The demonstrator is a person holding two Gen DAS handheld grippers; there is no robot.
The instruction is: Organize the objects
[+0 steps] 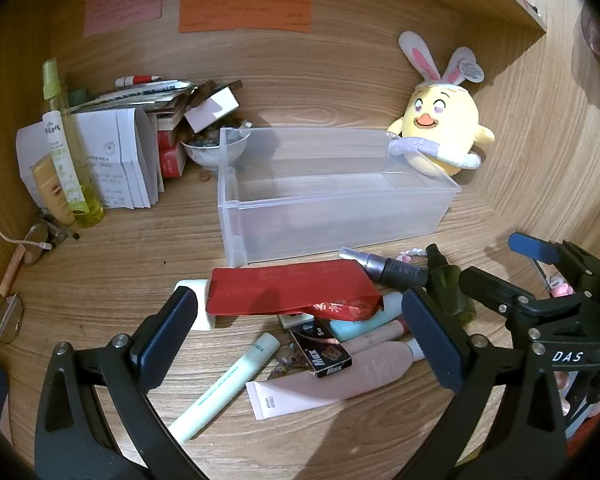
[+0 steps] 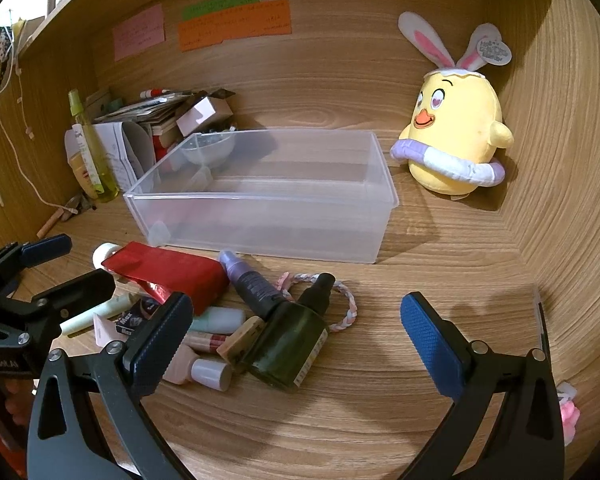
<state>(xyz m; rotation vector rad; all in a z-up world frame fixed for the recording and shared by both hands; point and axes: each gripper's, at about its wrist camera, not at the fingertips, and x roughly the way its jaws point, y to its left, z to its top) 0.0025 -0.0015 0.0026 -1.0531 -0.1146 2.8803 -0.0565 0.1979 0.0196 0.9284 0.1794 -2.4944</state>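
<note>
A clear plastic bin (image 1: 432,188) (image 2: 260,236) stands empty on the wooden desk. In front of it lies a heap of toiletries: a red foil pouch (image 1: 288,290) (image 2: 168,270), a mint tube (image 1: 224,388), a pink tube (image 1: 340,380), a small black box (image 1: 322,348), a purple-capped spray bottle (image 1: 388,268) (image 2: 250,282), a dark green bottle (image 2: 292,344) and a braided hair tie (image 2: 346,304). My left gripper (image 1: 300,340) hangs open over the heap, touching nothing. To the right of the heap my right gripper (image 2: 296,332) is open, with the green bottle between its fingers but not pressed.
A yellow chick plush with rabbit ears (image 1: 444,120) (image 2: 456,132) sits right of the bin. At the back left are papers, a yellow-green spray bottle (image 1: 70,152), boxes and a small bowl (image 1: 212,150). Spectacles (image 1: 10,316) and a cable lie at the left edge. Wooden walls close in behind and on the right.
</note>
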